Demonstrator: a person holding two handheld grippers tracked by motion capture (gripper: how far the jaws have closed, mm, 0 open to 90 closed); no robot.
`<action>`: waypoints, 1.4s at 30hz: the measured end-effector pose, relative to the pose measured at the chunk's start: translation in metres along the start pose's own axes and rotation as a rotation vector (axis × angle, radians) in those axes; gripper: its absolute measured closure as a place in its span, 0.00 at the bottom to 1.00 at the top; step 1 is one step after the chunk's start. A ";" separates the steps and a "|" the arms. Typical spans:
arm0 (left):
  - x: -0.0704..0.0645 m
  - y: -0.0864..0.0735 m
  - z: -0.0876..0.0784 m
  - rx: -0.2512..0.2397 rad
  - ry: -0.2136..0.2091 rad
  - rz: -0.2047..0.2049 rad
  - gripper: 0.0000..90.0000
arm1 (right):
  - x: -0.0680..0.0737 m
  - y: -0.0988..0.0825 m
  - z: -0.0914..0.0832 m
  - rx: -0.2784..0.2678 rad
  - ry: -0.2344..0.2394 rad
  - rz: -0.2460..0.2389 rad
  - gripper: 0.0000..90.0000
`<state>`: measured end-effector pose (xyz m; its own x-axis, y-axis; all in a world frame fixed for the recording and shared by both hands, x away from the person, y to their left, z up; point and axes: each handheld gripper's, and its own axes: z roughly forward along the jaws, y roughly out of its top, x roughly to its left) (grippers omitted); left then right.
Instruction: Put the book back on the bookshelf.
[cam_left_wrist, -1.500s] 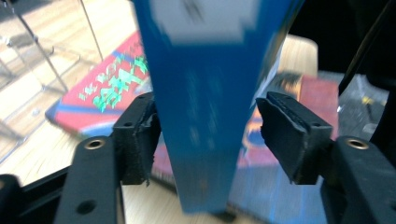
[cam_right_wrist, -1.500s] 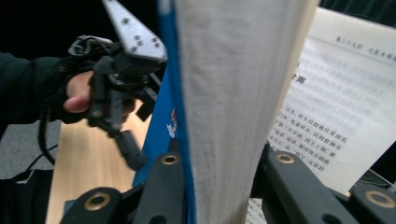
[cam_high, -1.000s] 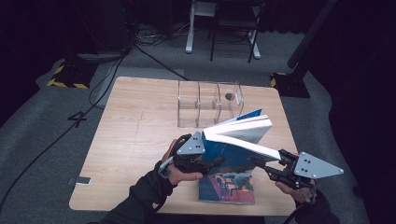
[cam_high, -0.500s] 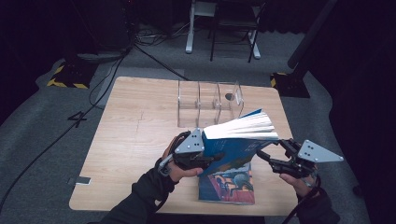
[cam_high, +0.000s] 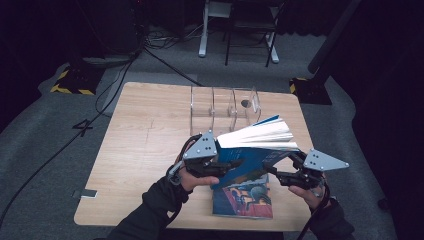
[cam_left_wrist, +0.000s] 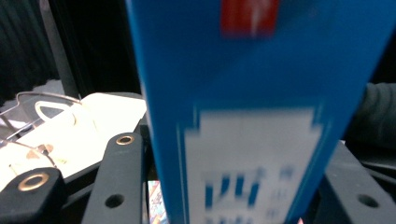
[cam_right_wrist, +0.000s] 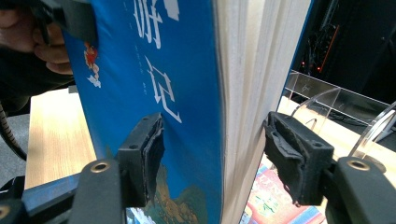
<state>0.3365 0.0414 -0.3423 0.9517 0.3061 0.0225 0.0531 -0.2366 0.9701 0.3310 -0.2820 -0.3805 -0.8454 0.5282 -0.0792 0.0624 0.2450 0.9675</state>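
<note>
A thick blue book (cam_high: 250, 159) is held above the table with its white page edges fanned upward. My left gripper (cam_high: 231, 165) is shut on its spine end (cam_left_wrist: 252, 93); its jaws have just been opening a little, with the book between them. My right gripper (cam_high: 286, 168) straddles the book's other end (cam_right_wrist: 177, 84). Its jaws have just been opening. The left pad (cam_right_wrist: 152, 149) sits by the cover, and the right pad (cam_right_wrist: 285, 144) stands clear of the pages. A second book with a colourful cover (cam_high: 242, 197) lies flat underneath.
A clear acrylic divider rack (cam_high: 222, 104) stands upright just behind the book on the wooden table (cam_high: 140, 130). The table's front edge runs close under both hands. Beyond the table are dark floor, cables and a chair base.
The blue book has swung from a steeper tilt to a flatter one, with its pages fanning out. The right gripper has drifted slightly and its jaws have spread apart around the book.
</note>
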 end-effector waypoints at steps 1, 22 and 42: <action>0.000 0.002 0.000 -0.001 0.001 0.005 0.59 | 0.000 0.000 0.000 0.000 -0.001 -0.001 0.43; 0.002 0.033 0.005 0.014 0.013 0.031 0.63 | 0.002 0.001 0.002 0.012 -0.015 -0.001 0.42; 0.007 0.037 0.004 0.032 0.056 -0.025 0.67 | -0.017 -0.013 -0.011 0.068 -0.063 0.056 0.42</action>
<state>0.3466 0.0309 -0.3075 0.9316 0.3632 0.0124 0.0873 -0.2568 0.9625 0.3387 -0.3035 -0.3892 -0.8045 0.5924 -0.0426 0.1464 0.2674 0.9524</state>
